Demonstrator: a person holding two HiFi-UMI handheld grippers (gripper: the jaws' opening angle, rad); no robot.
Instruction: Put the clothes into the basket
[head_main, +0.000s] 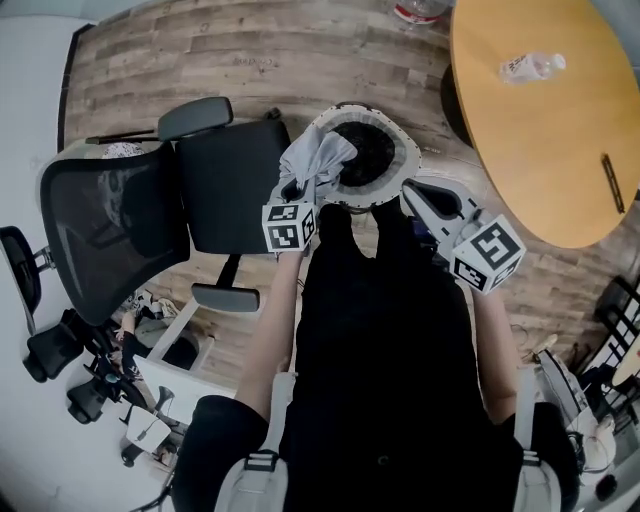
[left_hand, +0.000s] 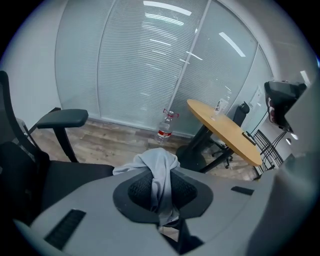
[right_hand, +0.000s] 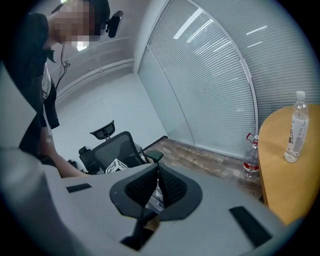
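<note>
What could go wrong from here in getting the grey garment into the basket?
1. The grey garment hangs over the basket rim beside the office chair; released now, it might drape outside.
2. The right hand-held gripper, shut and empty, sits close to the rim and might nudge it.

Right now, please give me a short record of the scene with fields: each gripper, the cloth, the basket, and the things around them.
left gripper: shut on the grey cloth
right gripper: shut, nothing held
basket: round, white rim, dark inside
cloth position: in the head view it overlaps the basket's left rim
nearby: black office chair on the left; wooden table on the right, with a bottle on it
</note>
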